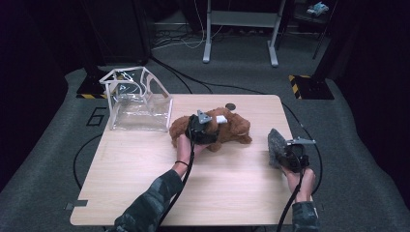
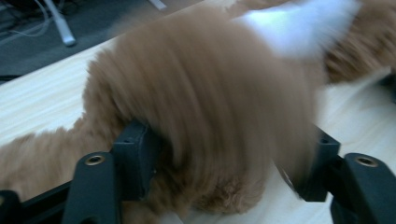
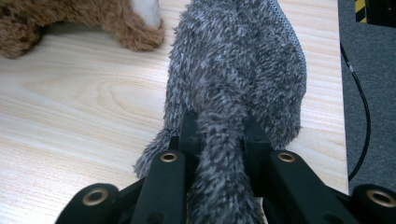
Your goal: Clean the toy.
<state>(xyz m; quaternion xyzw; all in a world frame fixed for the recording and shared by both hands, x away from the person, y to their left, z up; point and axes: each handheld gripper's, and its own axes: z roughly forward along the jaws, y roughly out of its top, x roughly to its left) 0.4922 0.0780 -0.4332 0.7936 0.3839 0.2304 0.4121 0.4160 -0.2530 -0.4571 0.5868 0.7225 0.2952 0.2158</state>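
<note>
- One brown plush toy (image 1: 227, 128) lies on the far middle of the table (image 1: 145, 193); a small white tag (image 1: 221, 119) sits on its top. Nothing on the tag can be read.
- One grey plush toy (image 1: 276, 145) is at the near right of the table, close to the right edge.
- One clear plastic bag with a white frame (image 1: 138, 104) stands open at the far left corner of the table, apart from both toys.
- One small dark round thing (image 1: 230, 106) lies on the table just beyond the brown plush toy.
- A figure "6" (image 1: 96, 116) is marked on the floor left of the table.
- Two grippers are in use. The left gripper (image 2: 224, 168) sits over the brown plush toy's left part; its jaws are spread with the fur between them, the pads not visibly squeezing it.
- The right gripper (image 3: 219, 140) pinches a narrow fold of the grey plush toy, jaws pressed against it on both sides.
</note>
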